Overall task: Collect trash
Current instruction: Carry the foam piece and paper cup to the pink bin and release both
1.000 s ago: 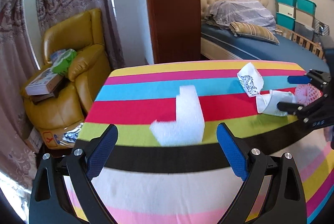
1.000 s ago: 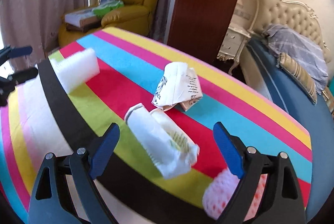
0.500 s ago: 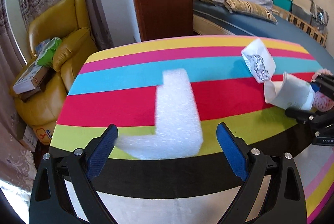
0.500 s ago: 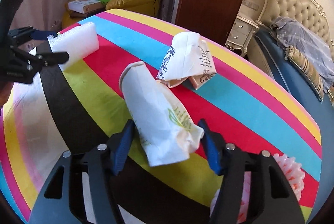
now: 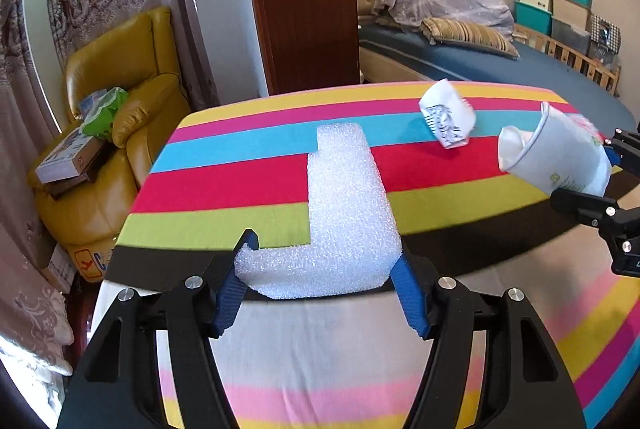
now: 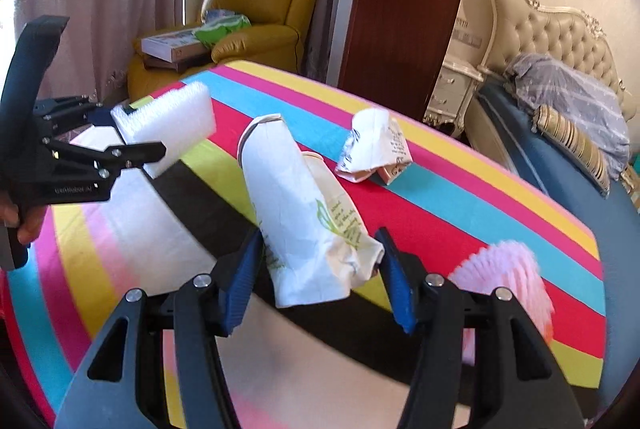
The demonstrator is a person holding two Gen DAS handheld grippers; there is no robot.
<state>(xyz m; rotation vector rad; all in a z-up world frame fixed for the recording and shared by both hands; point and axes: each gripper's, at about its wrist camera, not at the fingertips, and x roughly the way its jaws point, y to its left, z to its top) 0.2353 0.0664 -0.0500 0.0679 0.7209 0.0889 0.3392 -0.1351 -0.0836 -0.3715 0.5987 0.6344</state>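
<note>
Tools once wide apart, left tool (image 5: 320, 269) closing on foam piece (image 5: 344, 213); right tool (image 6: 320, 269) gripping crushed cup (image 6: 304, 221)

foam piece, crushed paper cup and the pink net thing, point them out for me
foam piece (image 5: 344, 213), left wrist view, middle of its long arm
crushed paper cup (image 6: 304, 213), right wrist view, middle of its side
pink foam net (image 6: 508, 269), right wrist view, its upper part

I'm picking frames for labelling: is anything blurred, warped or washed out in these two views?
Left wrist view: fisheye bends the table edge; foam block sharp, cloth near the lens smeared. Right wrist view: pink foam net blurred, paper cup fairly sharp, window glare at far left.
</note>
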